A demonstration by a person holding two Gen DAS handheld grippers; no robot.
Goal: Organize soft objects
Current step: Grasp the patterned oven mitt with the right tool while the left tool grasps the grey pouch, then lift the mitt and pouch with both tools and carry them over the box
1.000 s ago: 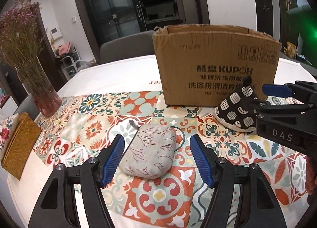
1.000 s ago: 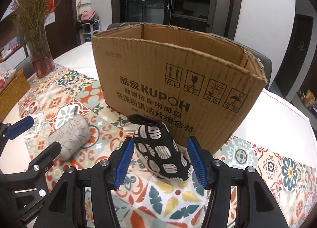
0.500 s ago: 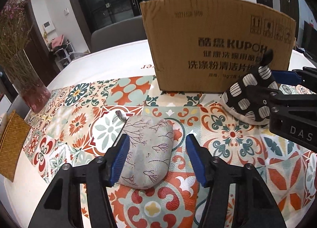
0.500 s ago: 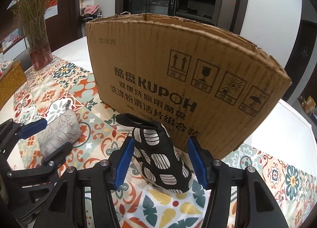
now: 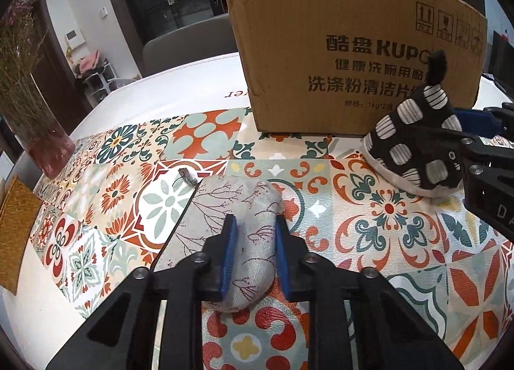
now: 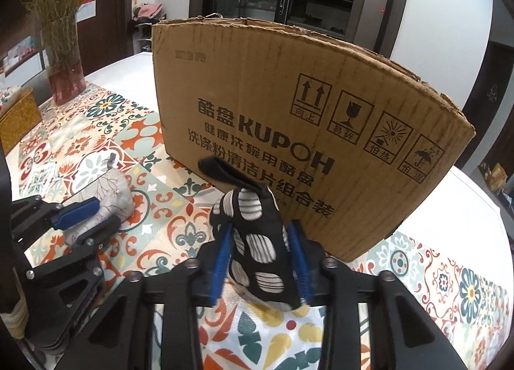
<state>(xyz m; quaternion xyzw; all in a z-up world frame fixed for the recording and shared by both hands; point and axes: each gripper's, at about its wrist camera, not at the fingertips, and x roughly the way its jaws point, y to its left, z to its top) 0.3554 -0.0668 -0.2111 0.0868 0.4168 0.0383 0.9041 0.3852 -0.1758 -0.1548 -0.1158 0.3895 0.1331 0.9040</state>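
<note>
Left tongs (image 5: 253, 254) just closed, clamped across grey pad (image 5: 237, 225), fabric bunched between blue faces. Right tongs (image 6: 261, 260) likewise just closed on spotted mitt (image 6: 257, 241), hanging loop uppermost. Both items on bench (image 5: 199, 80), on patterned mat, in front of carton (image 6: 289, 112). Probably light, limp, compressible and unbreakable; likely to sag when lifted. Mid-body hold best, deep enough against slipping.

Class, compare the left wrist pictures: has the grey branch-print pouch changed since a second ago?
Yes. The left tool has just been closing and now pinches the pouch, bunching it narrower on the patterned tablecloth.
</note>
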